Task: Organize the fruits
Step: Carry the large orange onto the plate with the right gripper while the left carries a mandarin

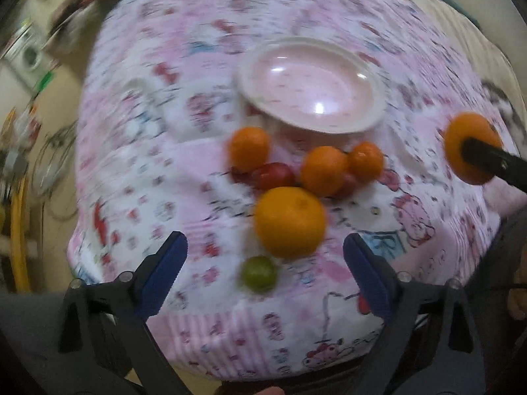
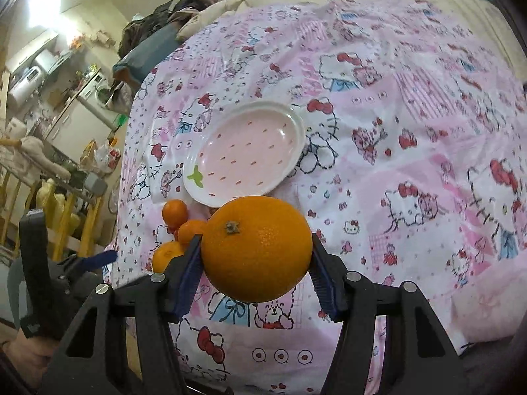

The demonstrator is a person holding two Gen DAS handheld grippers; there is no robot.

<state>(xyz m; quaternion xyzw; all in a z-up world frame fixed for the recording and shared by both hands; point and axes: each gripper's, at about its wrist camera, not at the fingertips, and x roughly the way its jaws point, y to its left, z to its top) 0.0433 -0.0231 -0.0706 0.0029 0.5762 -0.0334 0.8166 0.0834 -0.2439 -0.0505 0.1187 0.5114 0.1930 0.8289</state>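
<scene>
Nearest in the right wrist view, our right gripper (image 2: pixel 257 265) is clamped on a large orange (image 2: pixel 256 248), blue pads pressed to its left and right flanks, stem scar facing the lens. It sits at centre bottom of the frame, lifted clear of the quilt (image 2: pixel 411 131). We judge it firm, round and moderately heavy, with a pebbled rind that grips well; holding across the widest part, as here, should keep it from rolling out.

In the left wrist view, our left gripper (image 1: pixel 265 273) stands spread wide with nothing between its jaws. Just ahead of it, lower centre, lies a small green fruit (image 1: pixel 259 274): light, smooth and likely to skid on the cloth; we would close on it gently from both sides. Beyond it rests a second large orange (image 1: pixel 290 221), then a cluster of three small oranges (image 1: pixel 324 170) with red fruits (image 1: pixel 276 175) tucked among them. The red ones look thin-skinned and bruisable, though blur limits our reading.

Farthest, upper centre, the pink plate (image 1: pixel 369 65) lies empty on the soft quilt, so it may tilt under load.

No brand or legible writing is visible; the quilt carries only a cartoon cat print, the plate a strawberry-seed pattern.
</scene>
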